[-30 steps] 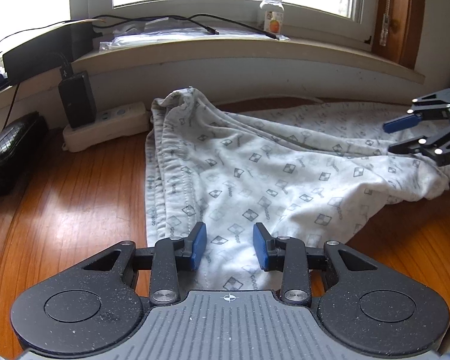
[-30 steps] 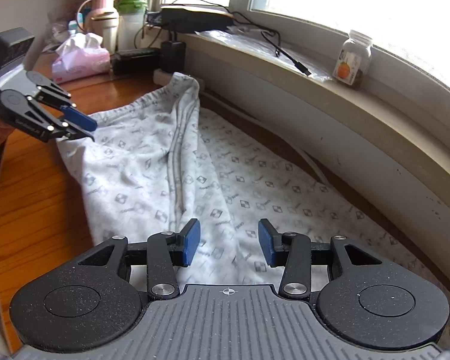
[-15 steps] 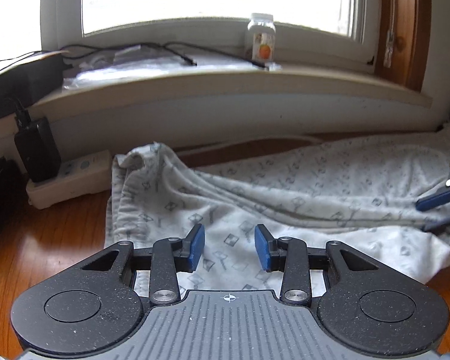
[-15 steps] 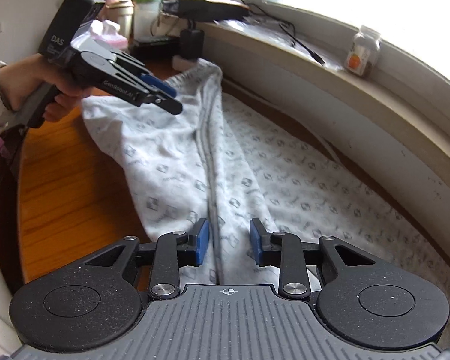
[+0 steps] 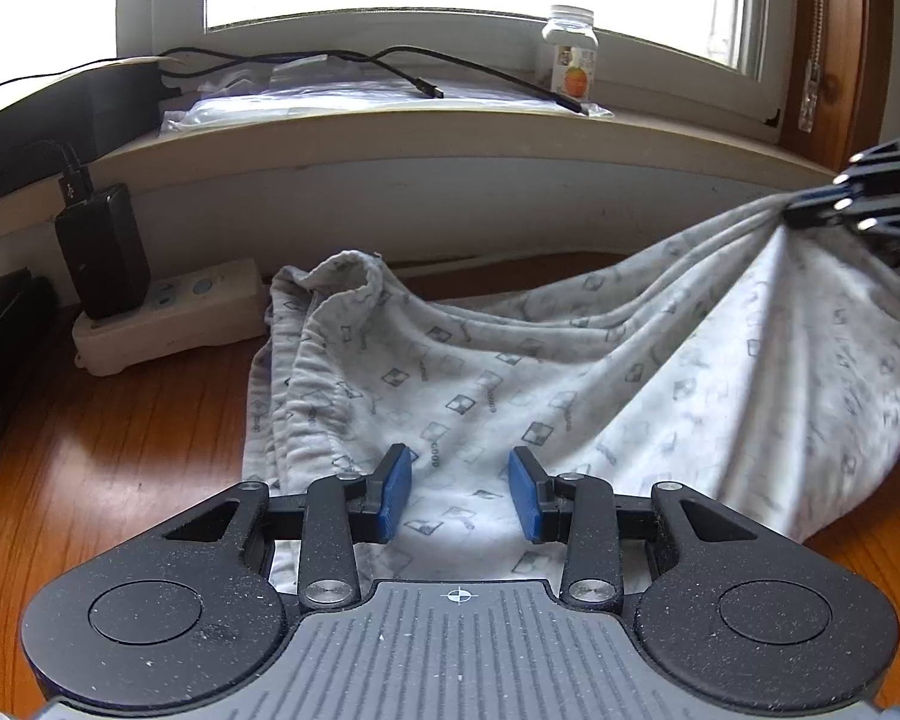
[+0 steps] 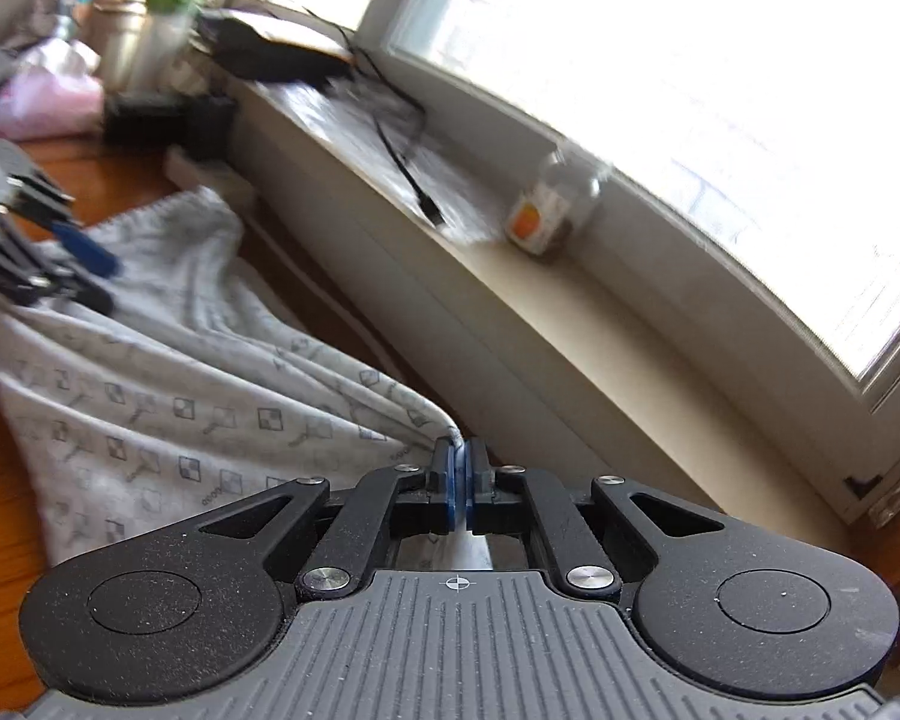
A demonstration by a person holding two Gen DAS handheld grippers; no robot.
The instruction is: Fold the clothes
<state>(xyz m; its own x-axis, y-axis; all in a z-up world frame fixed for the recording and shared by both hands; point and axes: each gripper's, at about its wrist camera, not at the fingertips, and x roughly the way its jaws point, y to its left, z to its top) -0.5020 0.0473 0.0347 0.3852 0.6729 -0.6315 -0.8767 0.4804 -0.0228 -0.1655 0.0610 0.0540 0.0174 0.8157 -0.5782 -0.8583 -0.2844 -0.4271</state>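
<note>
The right gripper (image 6: 461, 483) has clamped and lifted the garment (image 5: 510, 384).

Black hand-held gripper (image 5: 459, 495); blue pads (image 5: 393, 495)

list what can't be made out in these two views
- Right view: bottles and pink item on the far table are motion-blurred; left gripper is blurred and cut by the edge.
- Left view: right gripper is cut by the edge; jar label too small.
- Both views: the garment's type is lost in its bunching.

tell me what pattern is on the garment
Pale grey garment with small dark checkered squares; clearest in the left wrist view.
</note>
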